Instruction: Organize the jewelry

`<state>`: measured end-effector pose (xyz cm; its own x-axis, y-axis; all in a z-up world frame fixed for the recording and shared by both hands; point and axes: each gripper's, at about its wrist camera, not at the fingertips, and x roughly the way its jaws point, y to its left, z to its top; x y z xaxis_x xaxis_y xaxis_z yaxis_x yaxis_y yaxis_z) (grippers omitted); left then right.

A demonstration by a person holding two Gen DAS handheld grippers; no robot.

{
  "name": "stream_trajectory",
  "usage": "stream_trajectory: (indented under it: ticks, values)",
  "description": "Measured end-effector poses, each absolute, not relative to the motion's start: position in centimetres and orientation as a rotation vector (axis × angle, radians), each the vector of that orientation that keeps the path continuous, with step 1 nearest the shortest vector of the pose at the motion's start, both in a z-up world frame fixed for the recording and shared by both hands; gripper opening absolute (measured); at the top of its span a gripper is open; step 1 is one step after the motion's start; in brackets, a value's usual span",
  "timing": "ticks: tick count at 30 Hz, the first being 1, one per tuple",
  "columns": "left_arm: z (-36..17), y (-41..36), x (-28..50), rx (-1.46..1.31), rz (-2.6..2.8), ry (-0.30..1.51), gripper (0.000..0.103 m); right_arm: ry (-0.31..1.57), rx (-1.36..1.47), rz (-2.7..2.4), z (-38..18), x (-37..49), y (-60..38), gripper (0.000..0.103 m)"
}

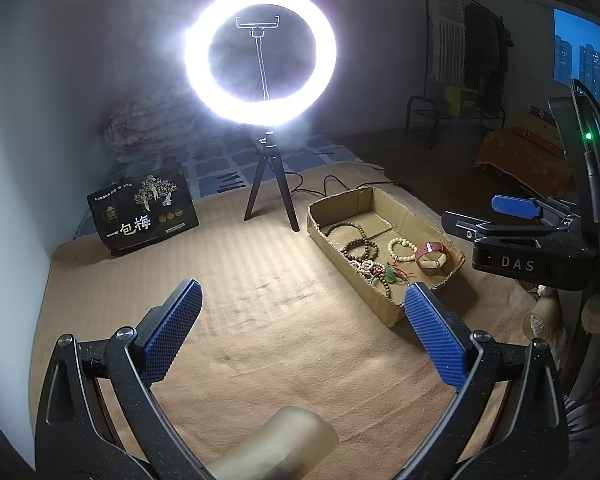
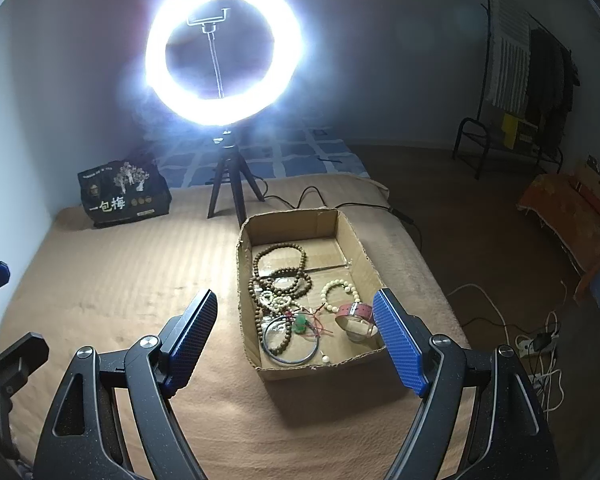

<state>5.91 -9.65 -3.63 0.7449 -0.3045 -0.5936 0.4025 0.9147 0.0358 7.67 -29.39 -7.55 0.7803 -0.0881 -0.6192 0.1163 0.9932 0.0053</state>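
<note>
far left, a dark printed bag (image 1: 142,213) stood on the tan blanket (image 1: 260,280), then the glaring ring light (image 1: 260,56) on its tripod. the left gripper (image 1: 302,304) hung with fingers spread wide, pinching nothing. right of it, the cardboard box (image 2: 246,280) held the bead bracelets (image 2: 284,276) and red watch (image 2: 354,312). the right gripper (image 2: 296,312) hovered there, fingers apart and empty.

Blanket (image 2: 112,280): tan cloth, matt, ribbed in fine stripes.
Cardboard box (image 2: 358,240): brown corrugated paperboard, matt, ragged cut edges.
Bead bracelets (image 2: 280,272): brown wooden beads, dull sheen.
Pale bracelet (image 2: 340,286): cream beads, smooth, glossy.
Watch strap (image 2: 354,309): red, leather-like, perforated.
Finger pads (image 2: 192,332): blue plastic, fine knurled texture.
Gripper arms (image 2: 148,400): black, speckled matt finish; bright metal rivets.
Bag (image 1: 144,212): black, glossy printed film.
</note>
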Motion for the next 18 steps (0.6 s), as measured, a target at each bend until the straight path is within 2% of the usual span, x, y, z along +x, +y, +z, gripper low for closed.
stream_trajectory:
  ticks: [18]
  values:
    - [-3.65,-9.7,6.0,0.165,-0.386,0.62,0.103,0.668,0.046,-0.112,-7.52,7.64,-29.49,0.08]
